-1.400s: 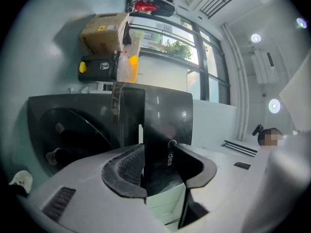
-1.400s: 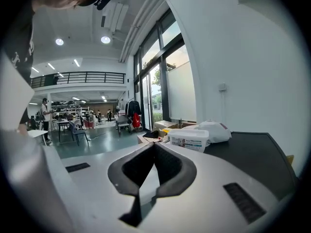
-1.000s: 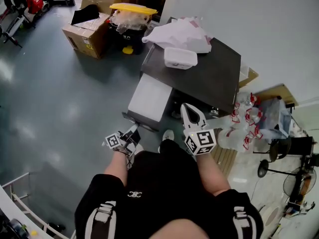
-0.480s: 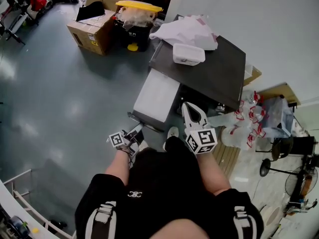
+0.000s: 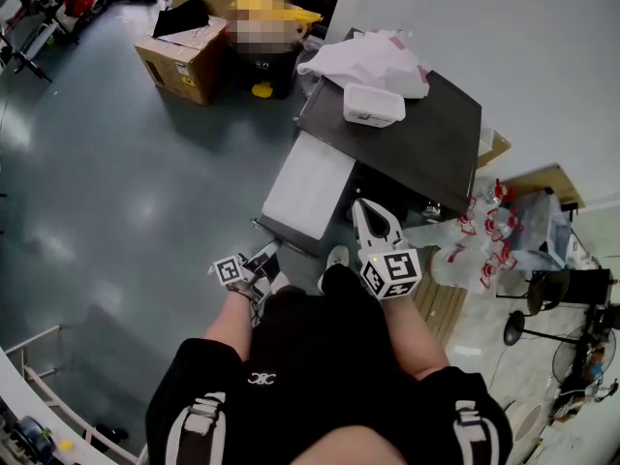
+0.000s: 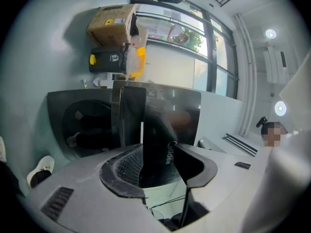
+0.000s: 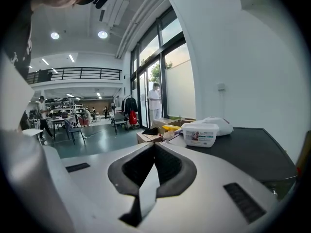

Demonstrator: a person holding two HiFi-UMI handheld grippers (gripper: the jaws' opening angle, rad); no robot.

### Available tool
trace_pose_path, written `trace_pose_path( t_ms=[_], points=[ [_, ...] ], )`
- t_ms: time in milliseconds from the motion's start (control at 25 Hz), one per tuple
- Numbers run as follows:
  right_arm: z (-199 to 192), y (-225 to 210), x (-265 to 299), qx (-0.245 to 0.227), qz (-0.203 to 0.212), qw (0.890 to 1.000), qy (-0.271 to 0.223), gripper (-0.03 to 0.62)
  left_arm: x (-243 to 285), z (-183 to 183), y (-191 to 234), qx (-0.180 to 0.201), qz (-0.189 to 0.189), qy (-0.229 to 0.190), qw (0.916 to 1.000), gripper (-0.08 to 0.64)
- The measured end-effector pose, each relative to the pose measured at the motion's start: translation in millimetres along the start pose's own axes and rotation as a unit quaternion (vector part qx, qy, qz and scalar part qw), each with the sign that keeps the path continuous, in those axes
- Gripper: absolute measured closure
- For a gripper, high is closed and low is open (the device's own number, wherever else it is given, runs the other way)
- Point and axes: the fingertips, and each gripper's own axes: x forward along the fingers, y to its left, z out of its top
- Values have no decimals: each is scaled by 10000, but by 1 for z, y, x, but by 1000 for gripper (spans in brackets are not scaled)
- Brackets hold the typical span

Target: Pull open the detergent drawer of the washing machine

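Observation:
The washing machine has a dark top and stands right of centre in the head view. Its detergent drawer sticks out toward me, white on top with a dark front. My left gripper is at that front. In the left gripper view the dark lettered drawer front fills the gap between the jaws of the left gripper, which are easing open slightly. My right gripper hovers beside the drawer near the machine's top, and in its own view the right gripper is shut and empty.
A white tub and a pile of white cloth lie on the machine's top. A cardboard box and a black bin stand behind on the floor. Packs of plastic bottles sit to the right. My shoe is under the drawer.
The machine and drawer sit slightly further right in the head view. My left gripper stays at the drawer's front, my right gripper beside it. The drawer's reach looks unchanged.

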Motion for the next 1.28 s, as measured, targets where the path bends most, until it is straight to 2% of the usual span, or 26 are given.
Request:
trace_pose_path(
  t_ms=[160, 320, 400, 440, 480, 560, 680, 840, 920, 1040, 1120, 1200, 1280],
  points=[
    [-4, 2, 4, -23, 72, 10000, 22, 592, 0, -1, 4, 58, 108, 94, 9999, 371],
    [-5, 3, 12, 53, 165, 9998, -50, 592, -3, 8, 5, 159, 461, 53, 9988, 379],
    [-5, 4, 17, 159, 212, 9996, -95, 592, -12, 12, 10, 405, 838, 70, 9956, 388],
    [-4, 6, 19, 234, 243, 9993, -131, 591, -22, 16, 16, 696, 1255, 160, 9895, 393],
    [-2, 9, 21, 303, 286, 9990, -177, 592, -35, 22, 24, 1077, 1782, 282, 9777, 414],
    [4, 15, 29, 367, 396, 9982, -277, 592, -54, 37, 28, 1787, 2602, 404, 9480, 537],
    [14, 23, 37, 403, 532, 9969, -423, 592, -71, 68, 7, 2672, 3233, 110, 9078, 557],
    [24, 29, 35, 410, 714, 9949, -586, 592, -75, 94, -49, 3654, 3494, -401, 8619, 558],
    [30, 30, 29, 384, 773, 9939, -686, 592, -74, 102, -83, 4192, 3707, -580, 8267, 558],
    [37, 26, 15, 309, 743, 9933, -825, 592, -68, 104, -139, 4954, 4050, -867, 7636, 558],
    [43, 22, 3, 278, 708, 9931, -887, 592, -58, 95, -179, 5315, 4108, -1084, 7328, 558],
    [49, 22, -12, 214, 743, 9921, -987, 592, -47, 80, -213, 5552, 4084, -1254, 7137, 558],
    [54, 23, -27, 40, 778, 9910, -1085, 592, -38, 61, -238, 5663, 4084, -1366, 7028, 558]
  ],
)
